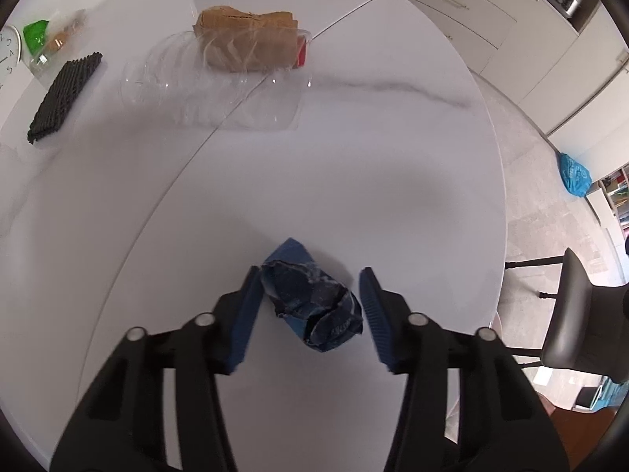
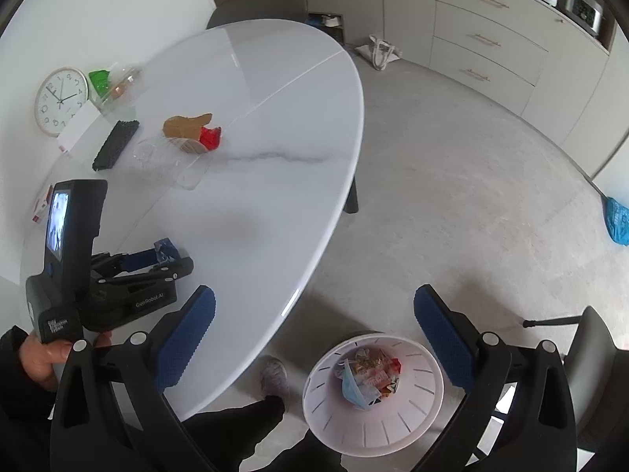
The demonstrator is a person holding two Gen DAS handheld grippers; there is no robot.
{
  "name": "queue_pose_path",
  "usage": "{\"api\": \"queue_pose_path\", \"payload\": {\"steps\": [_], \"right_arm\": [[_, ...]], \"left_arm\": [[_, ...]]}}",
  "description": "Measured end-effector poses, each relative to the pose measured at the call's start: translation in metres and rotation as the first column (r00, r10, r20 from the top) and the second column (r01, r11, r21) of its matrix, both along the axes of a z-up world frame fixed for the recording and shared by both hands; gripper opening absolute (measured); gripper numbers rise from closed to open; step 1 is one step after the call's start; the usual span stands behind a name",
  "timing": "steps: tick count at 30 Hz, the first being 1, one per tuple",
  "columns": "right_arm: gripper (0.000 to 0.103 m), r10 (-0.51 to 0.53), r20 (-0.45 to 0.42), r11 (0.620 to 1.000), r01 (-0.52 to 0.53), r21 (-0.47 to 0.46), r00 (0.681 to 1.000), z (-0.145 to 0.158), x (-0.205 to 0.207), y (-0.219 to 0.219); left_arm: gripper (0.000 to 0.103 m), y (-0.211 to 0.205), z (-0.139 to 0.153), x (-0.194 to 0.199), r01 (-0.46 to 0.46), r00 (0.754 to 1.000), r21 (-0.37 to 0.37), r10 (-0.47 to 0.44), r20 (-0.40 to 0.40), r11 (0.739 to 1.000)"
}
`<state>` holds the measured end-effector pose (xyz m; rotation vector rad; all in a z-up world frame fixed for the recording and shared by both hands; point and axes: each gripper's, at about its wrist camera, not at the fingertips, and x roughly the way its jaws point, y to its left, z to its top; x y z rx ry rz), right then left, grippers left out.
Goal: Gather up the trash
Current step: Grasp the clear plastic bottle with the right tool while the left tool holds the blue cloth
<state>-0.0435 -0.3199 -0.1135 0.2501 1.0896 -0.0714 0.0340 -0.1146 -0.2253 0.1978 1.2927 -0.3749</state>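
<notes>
Two jaws: left gripper (image 1: pixel 310 306) narrowed around blue crumpled wrapper (image 1: pixel 312 303) near table (image 1: pixel 393 196) edge, right gripper (image 2: pixel 314 334) wide

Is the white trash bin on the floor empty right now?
No, the white bin already holds a blue face mask and colourful wrappers.

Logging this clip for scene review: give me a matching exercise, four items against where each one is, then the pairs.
Items:
1. crumpled blue wrapper
2. face mask
3. brown paper bag
4. wall clock

Places:
A. in the white bin on the floor
B. leaning on the wall at the table's far edge
C. between the left tongs, on the table
D. mid-table, beside clear plastic packaging

Pairs: 1-C, 2-A, 3-D, 4-B
</notes>
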Motion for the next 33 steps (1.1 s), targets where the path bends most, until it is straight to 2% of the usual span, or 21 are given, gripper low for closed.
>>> {"api": "queue_pose_path", "payload": {"steps": [1, 6, 9, 12, 15, 16, 18, 21, 23, 26, 29, 33], "right_arm": [[0.1, 0.008, -0.001, 1.0, -0.008, -0.002, 1.0, 0.0, 0.002, 0.001], [0.1, 0.117, 0.004, 0.993, -0.117, -0.032, 0.993, 0.003, 0.025, 0.017], [0.1, 0.244, 0.019, 0.968, -0.242, -0.062, 0.97, 0.01, 0.048, 0.038], [0.1, 0.4, 0.044, 0.914, -0.394, -0.094, 0.916, 0.014, 0.079, 0.067], [0.092, 0.519, 0.061, 0.852, -0.511, -0.115, 0.853, 0.013, 0.107, 0.092], [0.089, 0.566, 0.058, 0.821, -0.557, -0.124, 0.822, 0.012, 0.12, 0.104], [0.088, 0.632, 0.052, 0.771, -0.621, -0.139, 0.773, 0.009, 0.137, 0.121], [0.087, 0.728, 0.023, 0.677, -0.714, -0.176, 0.685, 0.004, 0.166, 0.15], [0.086, 0.759, -0.005, 0.64, -0.747, -0.181, 0.651, -0.002, 0.18, 0.163], [0.08, 0.792, -0.089, 0.582, -0.791, -0.191, 0.604, -0.02, 0.201, 0.18], [0.078, 0.796, -0.139, 0.559, -0.803, -0.205, 0.59, -0.034, 0.213, 0.187], [0.076, 0.801, -0.194, 0.543, -0.823, -0.166, 0.567, -0.052, 0.227, 0.2]], "left_arm": [[0.04, 0.0, 0.0, 0.0, 0.001, 1.0, -0.002, -0.001, 0.003, 1.0], [0.036, 0.012, 0.003, 0.003, -0.018, 1.0, -0.033, 0.018, -0.012, 0.999], [0.036, 0.025, 0.012, 0.002, -0.037, 0.999, -0.051, 0.036, -0.006, 0.998], [0.036, 0.046, 0.024, -0.004, -0.06, 0.998, -0.07, 0.061, 0.009, 0.996], [0.036, 0.068, 0.038, -0.007, -0.086, 0.996, -0.083, 0.089, 0.029, 0.993], [0.036, 0.077, 0.043, -0.009, -0.098, 0.994, -0.085, 0.101, 0.037, 0.992], [0.036, 0.092, 0.051, -0.01, -0.118, 0.991, -0.09, 0.123, 0.05, 0.989], [0.036, 0.119, 0.06, -0.011, -0.158, 0.985, -0.103, 0.165, 0.057, 0.982], [0.036, 0.136, 0.062, -0.01, -0.185, 0.98, -0.111, 0.192, 0.055, 0.977], [0.036, 0.154, 0.063, -0.004, -0.211, 0.975, -0.117, 0.217, 0.048, 0.971], [0.036, 0.17, 0.061, 0.006, -0.233, 0.97, -0.129, 0.24, 0.039, 0.964], [0.036, 0.185, 0.06, 0.011, -0.256, 0.964, -0.139, 0.263, 0.029, 0.957]]}}
